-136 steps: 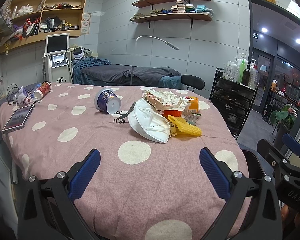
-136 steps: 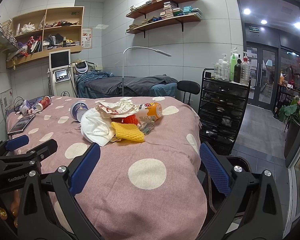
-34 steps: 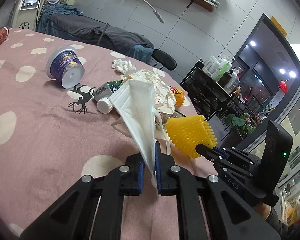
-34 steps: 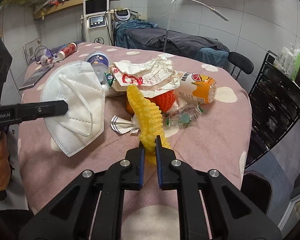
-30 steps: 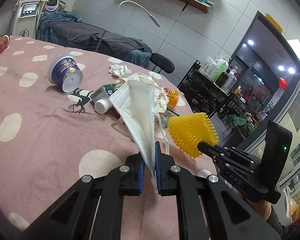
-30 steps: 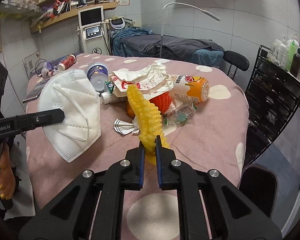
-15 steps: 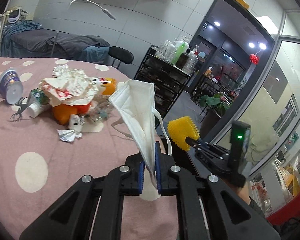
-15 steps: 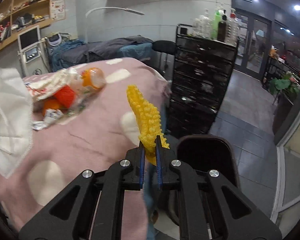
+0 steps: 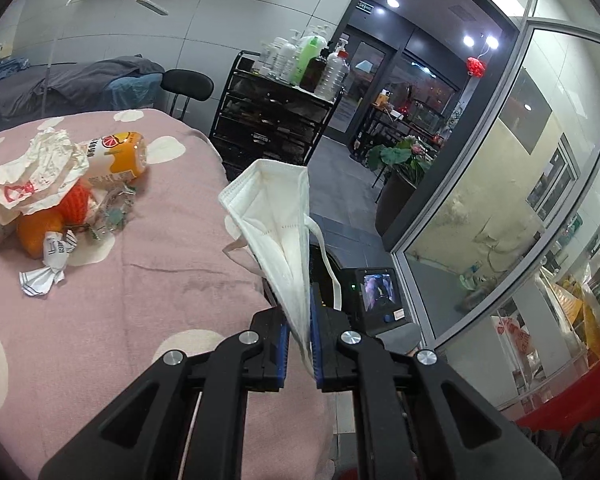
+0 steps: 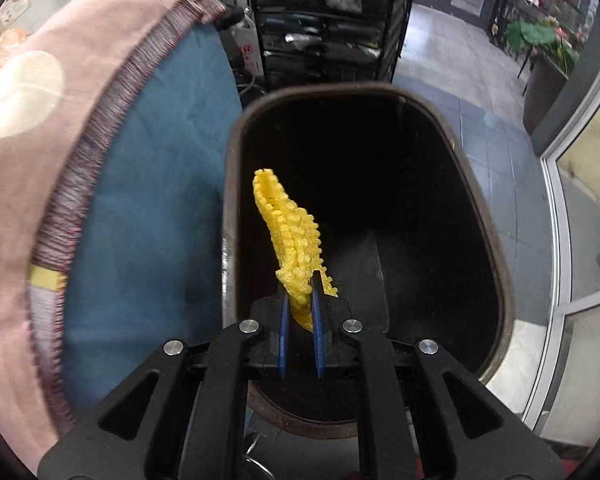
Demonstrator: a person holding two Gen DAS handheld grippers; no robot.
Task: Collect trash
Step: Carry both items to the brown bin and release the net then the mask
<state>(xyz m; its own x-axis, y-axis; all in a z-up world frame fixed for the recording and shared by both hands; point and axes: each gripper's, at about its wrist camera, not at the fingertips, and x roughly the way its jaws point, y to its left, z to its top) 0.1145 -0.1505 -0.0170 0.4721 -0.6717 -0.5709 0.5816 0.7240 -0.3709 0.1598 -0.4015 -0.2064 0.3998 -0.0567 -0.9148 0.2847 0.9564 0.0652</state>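
My left gripper (image 9: 299,344) is shut on a white face mask (image 9: 278,216) and holds it up past the table's right edge. My right gripper (image 10: 299,320) is shut on a yellow knobbly foam net (image 10: 290,232) and holds it over the open mouth of a dark bin (image 10: 496,248) beside the table. The back of the right gripper, with its small screen (image 9: 378,292), shows below the mask in the left wrist view. More trash lies on the pink dotted tablecloth (image 9: 140,280): crumpled paper (image 9: 32,178), an orange drink bottle (image 9: 116,156), oranges (image 9: 36,232), wrappers (image 9: 48,264).
A black trolley (image 9: 276,120) with bottles stands beyond the table. A black chair (image 9: 188,84) and a treatment bed (image 9: 72,84) are at the back. The tablecloth's edge and a blue cover (image 10: 148,200) hang just left of the bin. A glass wall (image 9: 500,208) is at the right.
Both grippers swung right, off the table. The right gripper tipped down with the yellow net over the bin's mouth. The left gripper kept hold of the mask.
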